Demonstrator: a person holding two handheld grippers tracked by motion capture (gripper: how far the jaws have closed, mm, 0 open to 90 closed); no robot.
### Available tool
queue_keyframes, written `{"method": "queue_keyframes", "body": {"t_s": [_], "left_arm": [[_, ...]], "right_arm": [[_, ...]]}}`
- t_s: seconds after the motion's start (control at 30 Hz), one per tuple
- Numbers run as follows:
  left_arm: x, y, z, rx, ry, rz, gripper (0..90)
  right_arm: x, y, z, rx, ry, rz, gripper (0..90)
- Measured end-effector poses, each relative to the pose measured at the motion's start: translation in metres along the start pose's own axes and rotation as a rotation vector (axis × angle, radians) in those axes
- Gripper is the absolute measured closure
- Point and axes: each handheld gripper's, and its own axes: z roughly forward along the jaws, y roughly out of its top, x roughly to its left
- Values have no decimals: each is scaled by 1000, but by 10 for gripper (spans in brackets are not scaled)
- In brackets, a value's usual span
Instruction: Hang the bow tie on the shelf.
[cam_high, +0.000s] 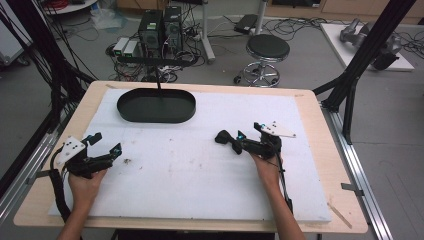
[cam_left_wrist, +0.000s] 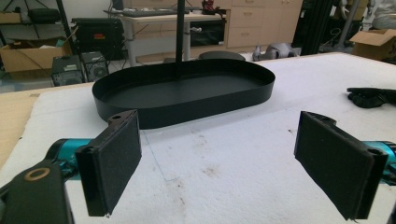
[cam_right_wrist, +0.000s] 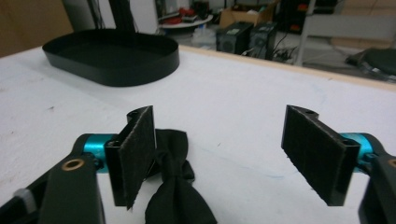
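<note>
Right gripper view has the two black pads (cam_right_wrist: 135, 154) standing wide apart, nothing clamped between them. A black bow tie (cam_right_wrist: 175, 186) lies on the white mat, low in the frame, just beside the inner face of the left-hand pad; whether cloth and pad touch I cannot tell. Beyond the jaws, in the upper left of that frame, sits the black oval tray (cam_right_wrist: 116, 56), well apart from the tie, and past the table's far edge there are computer towers (cam_right_wrist: 247, 39) on the floor.

Left gripper view shows its own pads (cam_left_wrist: 114, 163) spread just as wide, with bare stained mat between them. The oval tray (cam_left_wrist: 187, 100) fills the middle of that frame, a thin black pole (cam_left_wrist: 180, 32) rising behind or from it. At the right edge, small and dark, the bow tie (cam_left_wrist: 371, 97) lies on the mat.

From the high view, the right gripper (cam_high: 231, 138) sits right of centre with its jaws pointing left, the bow tie (cam_high: 223, 136) at their tip. The left gripper (cam_high: 106, 144) is at the left edge of the white mat (cam_high: 200, 175), held in a hand (cam_high: 85, 182), jaws open and empty. The tray (cam_high: 156, 106) lies in the upper middle of the mat. A round black stool (cam_high: 267, 48) stands on the floor beyond the wooden table (cam_high: 310, 105).
</note>
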Motion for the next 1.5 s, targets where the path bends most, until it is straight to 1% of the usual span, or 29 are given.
{"method": "queue_keyframes", "body": {"t_s": [0.03,0.07,0.13,0.2,0.27,0.3,0.37,0.4,0.43,0.47,0.5,0.53,0.6,0.77,0.87,0.9,0.97,1.0,1.03,1.07,1.1,1.2,1.23,1.27,1.3,1.37,1.4,1.47,1.5], "left_arm": [[0,0,0,0,0,0,151],[0,0,0,0,0,0,151],[0,0,0,0,0,-1,152],[0,0,0,1,-1,-1,151],[0,0,0,0,-2,-1,152],[0,0,0,0,-2,0,152],[0,0,0,0,-3,0,153],[0,0,0,0,-4,1,153],[0,0,0,0,-5,2,153],[0,0,0,-1,-4,3,153],[0,0,0,-1,-4,3,153],[0,0,0,-1,-3,3,153],[-1,0,0,0,-3,5,155],[-1,0,1,2,-4,8,155],[-1,0,1,1,-5,9,156],[-1,0,1,2,-5,9,156],[-1,0,1,2,-7,9,156],[-1,0,1,2,-7,9,156],[-1,0,1,2,-7,10,156],[-1,0,1,1,-8,9,156],[-1,0,1,2,-9,9,156],[-1,0,0,2,-10,9,157],[-1,0,1,2,-10,10,157],[-1,0,1,2,-9,9,158],[-1,0,1,2,-9,10,158],[-1,0,0,2,-11,9,159],[-1,0,0,1,-11,8,159],[-1,0,0,1,-12,8,160],[-1,0,1,1,-12,10,160]], "right_arm": [[0,0,0,0,0,0,263],[2,0,7,25,10,4,279],[2,0,9,26,16,0,281],[7,2,18,48,42,-8,309],[8,3,20,55,44,-11,315],[11,4,26,67,57,-21,350],[13,2,29,87,67,-28,395],[13,0,31,102,72,-30,405],[13,0,31,102,72,-30,405],[13,-3,34,138,85,-23,438],[13,-3,34,138,85,-23,438],[12,-4,35,149,91,-25,454],[13,-4,36,154,99,-33,497],[14,-5,38,162,108,-51,516],[13,-4,41,201,117,-40,526],[13,-4,41,201,117,-40,526],[13,-4,43,220,124,-34,547],[13,-3,43,224,126,-42,553],[14,-3,44,234,125,-39,559],[14,-3,45,241,129,-45,565],[14,-3,45,241,129,-45,565],[15,-3,49,280,145,-57,596],[15,-3,49,280,145,-57,596],[15,-3,51,302,156,-63,625],[15,-3,51,302,156,-63,625],[15,-2,52,314,167,-66,654],[15,-2,52,318,166,-60,669],[13,-2,52,312,176,-57,723],[13,-2,52,312,176,-57,723]]}}
